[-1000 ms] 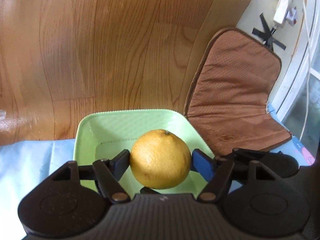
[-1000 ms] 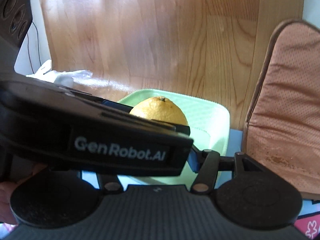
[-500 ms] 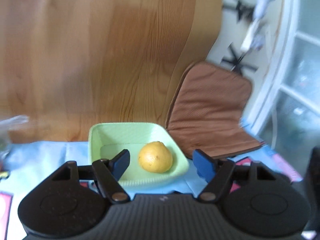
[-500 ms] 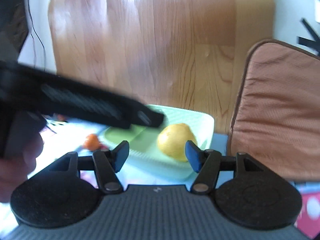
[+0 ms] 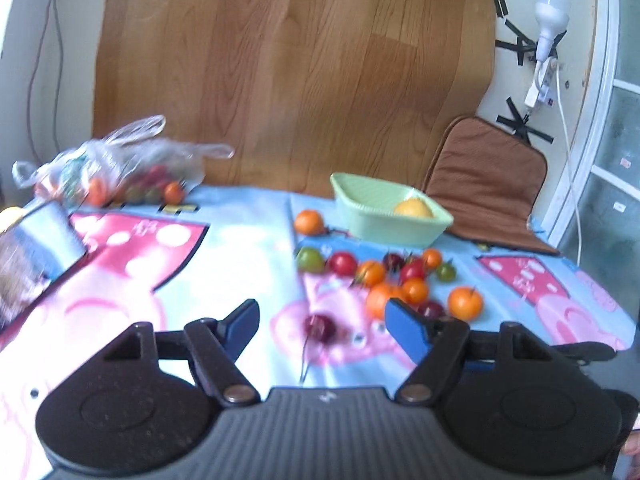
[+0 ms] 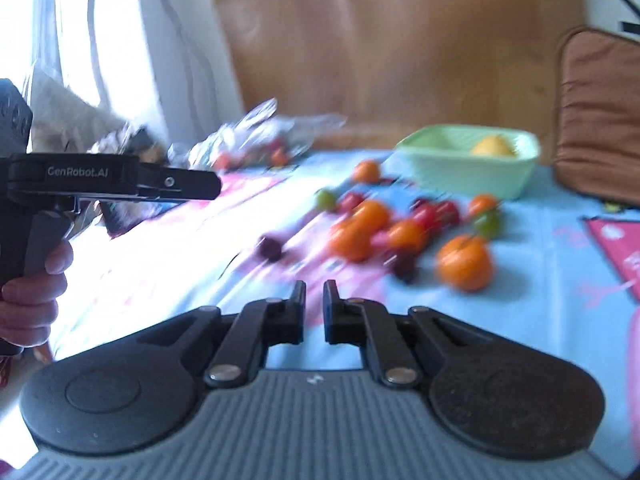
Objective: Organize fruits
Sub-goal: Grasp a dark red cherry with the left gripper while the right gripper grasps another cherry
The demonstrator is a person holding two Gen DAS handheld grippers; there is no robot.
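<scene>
On the cartoon tablecloth | yellow citrus is sitting in green basket | left gripper is hovering spread, empty | right gripper is staying closed, empty | loose fruits are lying beside basket

Open stretch: the tablecloth lies bare left of the fruit cluster.
Front obstacle: 1 dark cherry.
Far-left obstacle: plastic bag.
Behind the cluster: green basket, brown cushion beside it.

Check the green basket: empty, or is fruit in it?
Not empty: the green basket holds one yellow citrus fruit; the small fruits lie outside on the cloth.
</scene>
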